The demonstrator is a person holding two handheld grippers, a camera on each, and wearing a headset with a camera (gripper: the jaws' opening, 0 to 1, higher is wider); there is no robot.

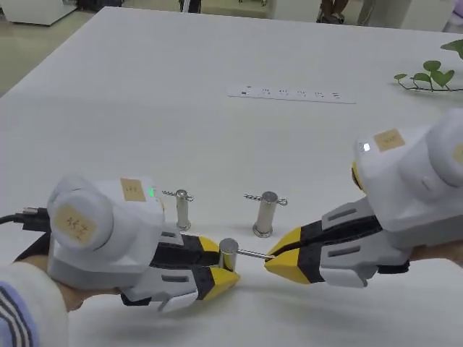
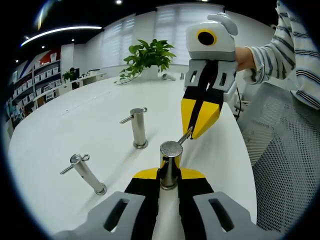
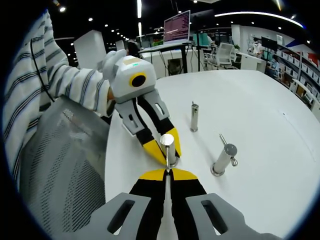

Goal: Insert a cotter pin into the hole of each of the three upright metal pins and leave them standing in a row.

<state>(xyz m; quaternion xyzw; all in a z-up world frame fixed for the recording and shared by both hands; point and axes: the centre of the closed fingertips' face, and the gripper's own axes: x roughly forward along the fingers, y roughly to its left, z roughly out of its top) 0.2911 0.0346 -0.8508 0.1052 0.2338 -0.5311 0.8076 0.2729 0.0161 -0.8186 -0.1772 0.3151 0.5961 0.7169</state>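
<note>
The left gripper (image 1: 223,262) is clamped on the near pin (image 1: 228,250), holding it upright on the tabletop (image 1: 217,130). Just right of it, the right gripper (image 1: 273,259) pinches a cotter pin (image 1: 253,254) lying level, its long axis running left-right and its free tip at the pin's side just under the head. Whether it has entered the hole I cannot tell. The next move looks like a straight push leftward. The far left pin (image 1: 182,210) and far right pin (image 1: 266,214) stand with cotters through.
</note>
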